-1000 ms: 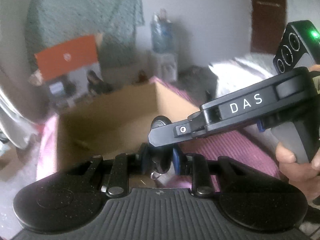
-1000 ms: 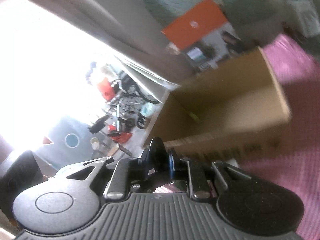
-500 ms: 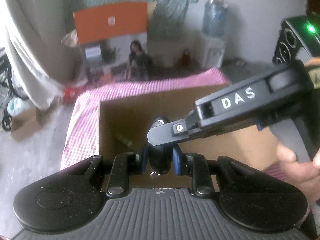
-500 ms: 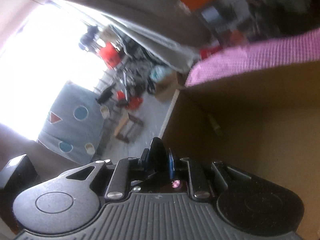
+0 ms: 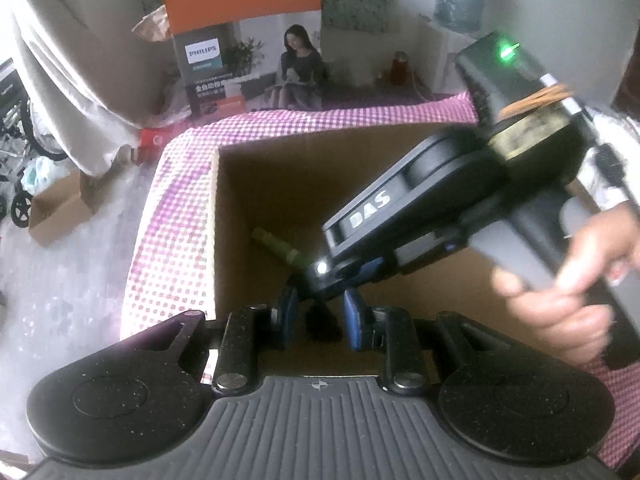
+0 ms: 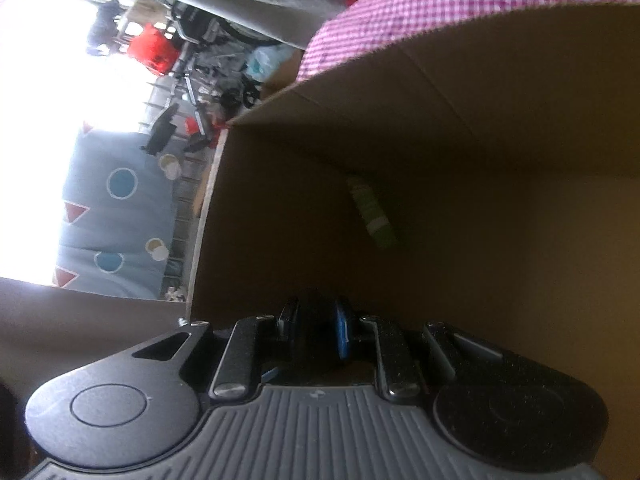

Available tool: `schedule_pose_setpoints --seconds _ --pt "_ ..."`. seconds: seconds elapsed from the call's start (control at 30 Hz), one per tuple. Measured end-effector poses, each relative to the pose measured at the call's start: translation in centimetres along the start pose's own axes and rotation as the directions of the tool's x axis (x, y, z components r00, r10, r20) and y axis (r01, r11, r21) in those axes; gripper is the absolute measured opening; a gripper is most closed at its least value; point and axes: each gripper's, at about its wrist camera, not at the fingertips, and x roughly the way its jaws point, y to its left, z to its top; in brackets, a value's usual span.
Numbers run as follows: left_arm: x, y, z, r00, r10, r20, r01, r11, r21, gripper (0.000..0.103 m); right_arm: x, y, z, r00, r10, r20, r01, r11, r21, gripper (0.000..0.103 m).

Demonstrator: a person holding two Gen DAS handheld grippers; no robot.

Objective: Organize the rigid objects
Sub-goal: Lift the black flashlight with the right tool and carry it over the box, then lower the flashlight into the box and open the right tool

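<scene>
Open cardboard box (image 5: 280, 184) on checked cloth (image 5: 172, 216). Left tongs (image 5: 320, 312) and right tongs (image 6: 314, 320) both clenched on small dark object (image 5: 320, 326), above green bottle (image 6: 370, 212) lying inside. Probably light, stiff, smooth; best pinched across broad faces.

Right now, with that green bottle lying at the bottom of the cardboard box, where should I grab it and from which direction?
Probably at mid-body, coming straight down through the open top of the cardboard box. The green bottle lies on its side on the box floor, so fingers should straddle its width, across the long axis. The walls block any sideways approach, and its narrower neck end offers less to pinch.
</scene>
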Motion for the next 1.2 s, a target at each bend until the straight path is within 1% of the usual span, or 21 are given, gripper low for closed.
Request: schedule_pose_setpoints --seconds 0.07,0.17,0.27,0.4,0.53,0.57,0.6,0.63,0.7,0.77,0.8,0.87,0.9,0.93,0.97,1.0,1.03,1.07,1.13,1.2 --pt "-0.3 0.1 0.1 1.000 0.001 0.014 -0.001 1.000 -0.008 0.026 0.5 -0.1 0.4 1.000 -0.016 0.001 0.016 1.000 0.004 0.020" --pt "-0.6 0.5 0.4 0.999 -0.009 0.031 0.010 1.000 -0.028 0.026 0.7 -0.4 0.2 1.000 -0.022 0.003 0.022 1.000 0.018 0.021" --pt "-1.3 0.8 0.3 0.998 -0.021 0.053 0.024 0.999 -0.046 0.028 0.7 -0.5 -0.2 0.999 -0.049 -0.002 0.049 0.999 0.024 0.021" --pt "-2.4 1.1 0.1 0.996 -0.031 0.080 0.036 0.997 -0.062 0.028 -0.2 -0.5 -0.7 0.997 -0.072 0.004 0.072 0.997 0.026 0.021" --pt "-4.0 1.4 -0.6 0.992 -0.039 0.117 0.048 0.996 -0.077 0.032 -1.9 0.6 -2.3 0.987 -0.160 -0.011 0.159 0.986 -0.050 0.024" --pt "-4.4 1.5 -0.9 0.991 -0.037 0.128 0.047 0.996 -0.080 0.034 -2.2 0.9 -2.8 0.982 -0.189 -0.023 0.187 0.979 -0.080 0.026" --pt "-4.8 1.6 -1.2 0.990 -0.031 0.137 0.043 0.995 -0.085 0.035 -2.4 1.2 -3.1 0.976 -0.216 -0.036 0.211 0.972 -0.106 0.031" --pt "-5.1 1.6 -1.4 0.989 -0.026 0.144 0.039 0.995 -0.089 0.038 -2.5 1.5 -3.6 0.967 -0.249 -0.050 0.240 0.961 -0.135 0.043" --pt "-5.8 1.8 -2.1 0.987 -0.014 0.160 0.030 0.994 -0.102 0.046 -2.2 1.9 -4.3 0.946 -0.314 -0.079 0.294 0.935 -0.199 0.055" --pt "-6.5 2.0 -2.9 0.985 0.003 0.172 0.017 0.993 -0.116 0.060 -1.8 2.7 -4.8 0.929 -0.357 -0.102 0.322 0.911 -0.256 0.055" --pt "-6.8 2.2 -3.4 0.984 0.019 0.177 0.004 0.991 -0.130 0.063 -1.6 3.1 -4.7 0.923 -0.370 -0.107 0.329 0.903 -0.277 0.055" --pt "-7.3 2.7 -4.3 0.981 0.047 0.189 -0.018 0.988 -0.152 0.073 -0.9 3.9 -5.1 0.903 -0.412 -0.123 0.352 0.873 -0.337 0.054" --pt "-7.5 2.9 -4.7 0.978 0.064 0.197 -0.032 0.986 -0.164 0.074 -0.4 4.0 -4.6 0.890 -0.433 -0.144 0.362 0.862 -0.355 0.053" --pt "-7.8 3.1 -5.2 0.974 0.093 0.208 -0.055 0.982 -0.181 0.075 -0.2 4.2 -4.6 0.883 -0.446 -0.148 0.368 0.852 -0.372 0.050" --pt "-7.9 3.2 -5.7 0.966 0.128 0.225 -0.084 0.978 -0.192 0.077 -0.1 4.6 -4.6 0.870 -0.469 -0.152 0.381 0.835 -0.397 0.046" --pt "-8.0 3.4 -6.1 0.960 0.153 0.235 -0.108 0.975 -0.193 0.078 0.1 5.0 -4.5 0.854 -0.497 -0.153 0.398 0.814 -0.423 0.035" --pt "-7.9 3.6 -6.4 0.956 0.171 0.237 -0.125 0.973 -0.195 0.079 0.2 5.2 -4.5 0.846 -0.506 -0.168 0.399 0.809 -0.432 0.030" --pt "-7.9 3.9 -6.8 0.955 0.183 0.234 -0.137 0.970 -0.202 0.079 0.3 5.3 -4.5 0.839 -0.515 -0.175 0.401 0.804 -0.439 0.030" --pt "-7.8 4.5 -7.4 0.951 0.192 0.241 -0.141 0.967 -0.212 0.079 0.5 6.0 -4.7 0.825 -0.539 -0.170 0.411 0.779 -0.473 0.029" --pt "-8.0 5.1 -7.9 0.950 0.192 0.248 -0.136 0.965 -0.226 0.079 0.6 6.5 -4.6 0.824 -0.545 -0.156 0.419 0.771 -0.481 0.029"
